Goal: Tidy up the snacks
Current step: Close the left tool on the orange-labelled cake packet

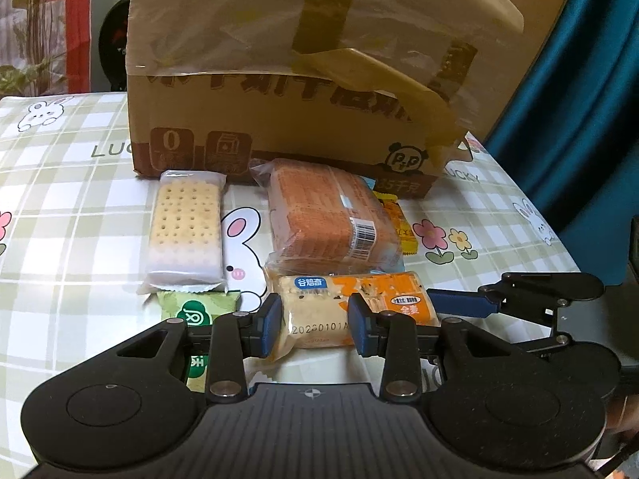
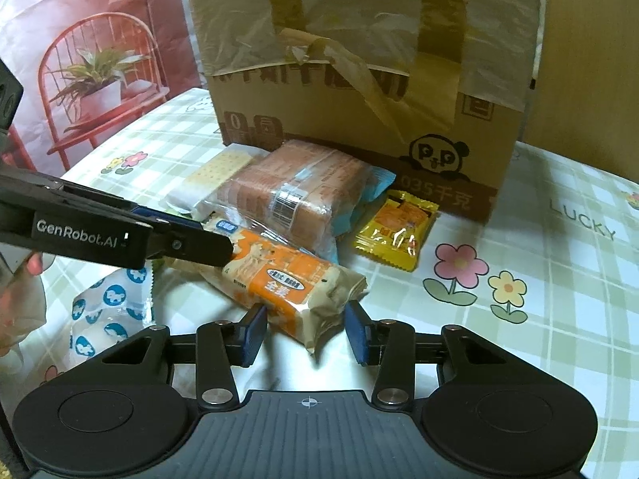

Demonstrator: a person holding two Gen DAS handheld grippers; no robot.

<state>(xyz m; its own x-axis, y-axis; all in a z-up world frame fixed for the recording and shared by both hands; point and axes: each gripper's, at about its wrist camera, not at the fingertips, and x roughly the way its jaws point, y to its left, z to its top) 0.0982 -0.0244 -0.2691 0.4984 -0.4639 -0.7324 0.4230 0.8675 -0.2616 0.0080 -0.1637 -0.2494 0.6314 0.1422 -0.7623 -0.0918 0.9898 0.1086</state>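
An orange-and-white biscuit packet (image 1: 343,303) lies at the front of a snack pile. My left gripper (image 1: 315,323) is shut on its near end, blue pads against both sides; it also shows in the right wrist view (image 2: 191,239). My right gripper (image 2: 305,329) is open, its pads on either side of the same packet's (image 2: 287,283) other end, not pressing it. Behind lie a large brown cracker pack (image 1: 323,215), a white cracker pack (image 1: 185,227), a green packet (image 1: 195,311) and a yellow packet (image 2: 395,231).
A taped cardboard box (image 1: 287,80) stands behind the pile on the checked tablecloth (image 1: 68,239). A white packet with blue dots (image 2: 108,311) lies at the left in the right wrist view. The table's right edge (image 1: 531,203) meets a blue curtain.
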